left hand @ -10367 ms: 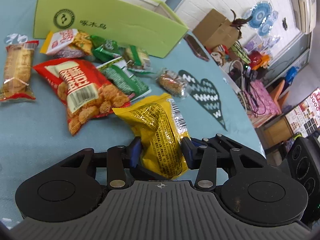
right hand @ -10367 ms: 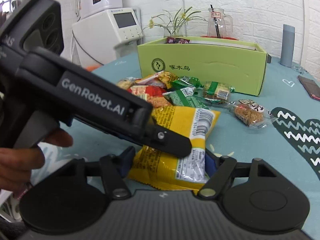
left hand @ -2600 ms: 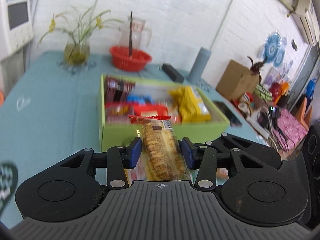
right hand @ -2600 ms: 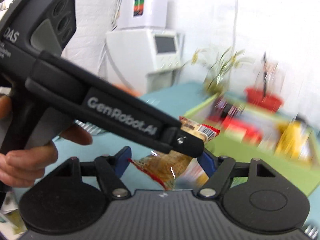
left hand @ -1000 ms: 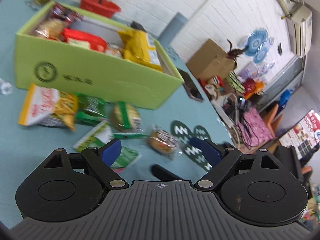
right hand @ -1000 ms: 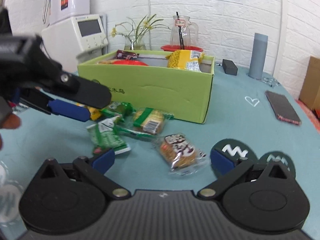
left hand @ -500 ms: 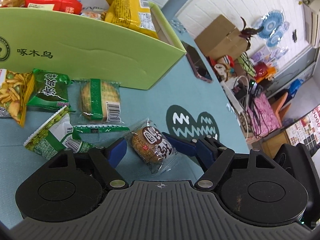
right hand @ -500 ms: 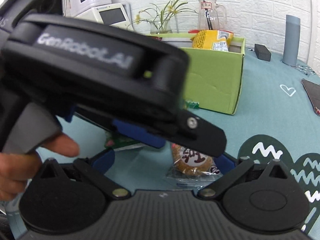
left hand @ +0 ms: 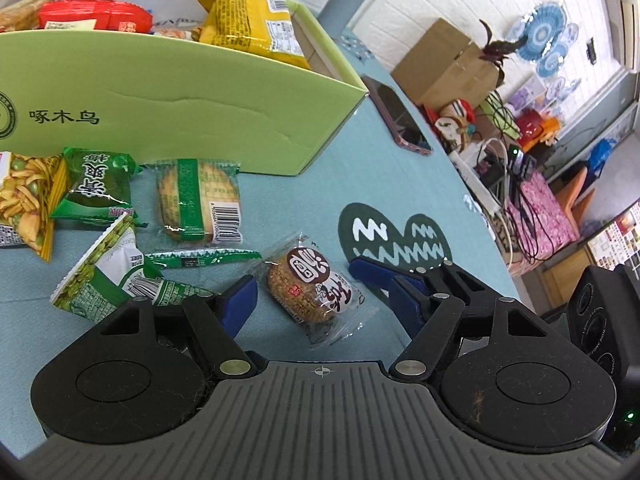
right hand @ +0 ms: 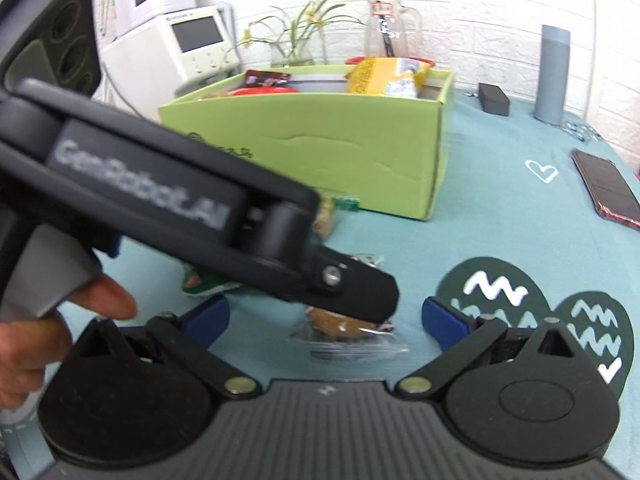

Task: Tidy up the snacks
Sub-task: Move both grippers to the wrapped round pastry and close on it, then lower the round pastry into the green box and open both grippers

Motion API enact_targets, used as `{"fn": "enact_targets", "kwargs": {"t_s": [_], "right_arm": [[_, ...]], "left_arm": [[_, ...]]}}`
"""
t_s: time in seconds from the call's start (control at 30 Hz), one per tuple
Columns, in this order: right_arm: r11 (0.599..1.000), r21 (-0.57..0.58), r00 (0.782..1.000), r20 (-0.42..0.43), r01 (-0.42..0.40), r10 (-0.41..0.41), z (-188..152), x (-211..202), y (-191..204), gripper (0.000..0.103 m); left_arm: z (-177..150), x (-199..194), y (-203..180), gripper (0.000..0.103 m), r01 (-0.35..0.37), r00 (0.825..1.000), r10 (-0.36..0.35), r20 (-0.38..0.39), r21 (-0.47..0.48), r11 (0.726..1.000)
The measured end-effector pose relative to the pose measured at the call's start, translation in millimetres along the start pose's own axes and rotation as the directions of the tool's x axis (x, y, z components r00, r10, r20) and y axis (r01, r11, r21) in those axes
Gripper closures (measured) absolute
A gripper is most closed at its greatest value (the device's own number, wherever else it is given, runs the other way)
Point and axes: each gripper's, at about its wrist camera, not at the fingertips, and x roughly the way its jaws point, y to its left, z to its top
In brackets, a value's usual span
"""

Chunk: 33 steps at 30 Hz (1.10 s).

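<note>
A round brown snack cake in clear wrap (left hand: 310, 286) lies on the teal tablecloth between the open jaws of my left gripper (left hand: 308, 292), untouched by either finger. My right gripper (right hand: 326, 318) is open too, with the same cake (right hand: 348, 330) lying between its fingers, partly hidden by the left gripper's body crossing above it. The green box (left hand: 168, 96) holds a yellow bag (left hand: 248, 12), red packs and others. Loose on the cloth are a green-banded biscuit pack (left hand: 198, 200), a green pea pack (left hand: 116, 276) and a green bag (left hand: 96, 188).
A phone (left hand: 400, 116) lies on the cloth right of the box, also in the right wrist view (right hand: 608, 188). A dark heart print (left hand: 396, 236) marks the cloth. A grey cylinder (right hand: 554, 76), a small black box (right hand: 494, 98), a vase and a jug stand behind the box.
Earlier my left gripper carried a long biscuit pack to the box and let it go. Both grippers have since come down around the round cake; in the last half second they moved slightly closer.
</note>
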Motion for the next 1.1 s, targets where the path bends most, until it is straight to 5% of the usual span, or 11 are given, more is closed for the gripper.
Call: {"fn": "enact_targets", "kwargs": {"t_s": [0.27,0.47,0.57,0.63,0.67,0.77,0.9,1.1], "right_arm": [[0.996,-0.085,0.999,-0.018,0.04,-0.042,0,5,24,0.001],[0.997,-0.072,0.999,-0.026,0.037,-0.039,6,-7,12,0.002],[0.996,-0.08,1.0,0.004,0.027,-0.027,5,-10,22,0.002],[0.996,-0.084,1.0,-0.027,0.014,-0.016,4,-4,26,0.009],[0.993,-0.116,0.999,-0.011,0.039,-0.041,2,-4,32,0.032],[0.991,-0.122,0.999,-0.015,0.05,-0.053,6,-12,40,0.052],[0.991,-0.119,0.998,-0.018,0.056,-0.058,7,-20,49,0.051],[0.984,-0.161,0.994,0.093,0.073,-0.058,25,-36,50,0.048]], "left_arm": [[-6,4,-12,0.032,-0.029,1.0,0.028,0.008,0.065,0.997],[-6,-1,-6,0.041,-0.011,1.0,0.01,0.014,0.033,0.999],[-5,-1,-1,0.055,-0.02,1.0,0.019,0.02,0.02,1.0],[-6,0,0,0.084,-0.028,1.0,0.028,0.01,0.038,0.999],[-7,-1,2,0.085,-0.014,1.0,0.014,0.01,0.036,0.999],[-11,-6,7,0.087,0.004,1.0,-0.004,0.01,0.012,1.0],[-11,-20,8,0.087,0.046,0.999,-0.046,0.019,-0.014,0.999],[22,-65,6,0.087,0.086,0.986,-0.086,0.144,0.007,0.996]]}}
